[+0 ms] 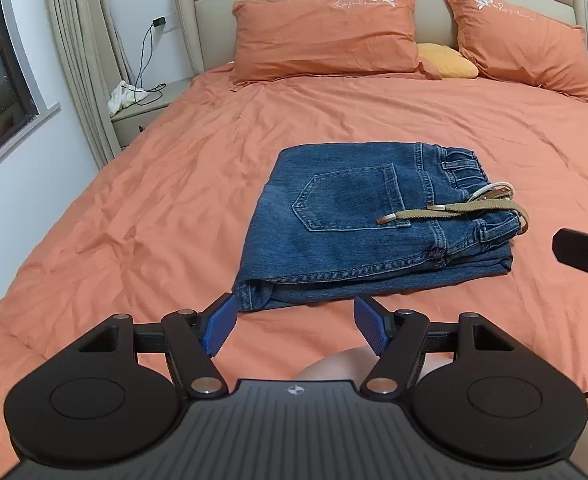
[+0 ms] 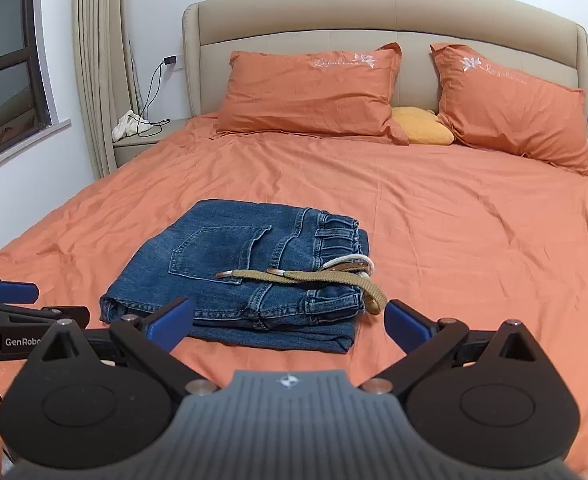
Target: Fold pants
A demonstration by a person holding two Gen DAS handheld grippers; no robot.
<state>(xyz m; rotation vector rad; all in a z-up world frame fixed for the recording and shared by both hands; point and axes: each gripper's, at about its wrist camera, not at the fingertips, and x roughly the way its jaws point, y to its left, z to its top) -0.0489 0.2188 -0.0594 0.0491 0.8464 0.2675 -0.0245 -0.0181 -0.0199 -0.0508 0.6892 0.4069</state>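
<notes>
Nearest to us, our left tongs hang above the orange bed sheet with their blue pads spread apart and nothing between them; the near corner of the folded pants sits just beyond the left pad. Our right tongs are likewise spread wide and empty, held low just in front of the pants' near edge. Just past both tools, the blue denim pants lie folded into a compact, layered rectangle on the middle of the bed, back pocket facing up, waistband toward the right. A tan belt (metal-tipped, still threaded at the waist) trails across the top layer and loops off the right side. Farther back, two orange pillows lean against a beige padded headboard, with a small yellow cushion wedged between them. At far left, a nightstand holds a crumpled white cloth and a black charging cable, beside beige curtains and a dark window.
</notes>
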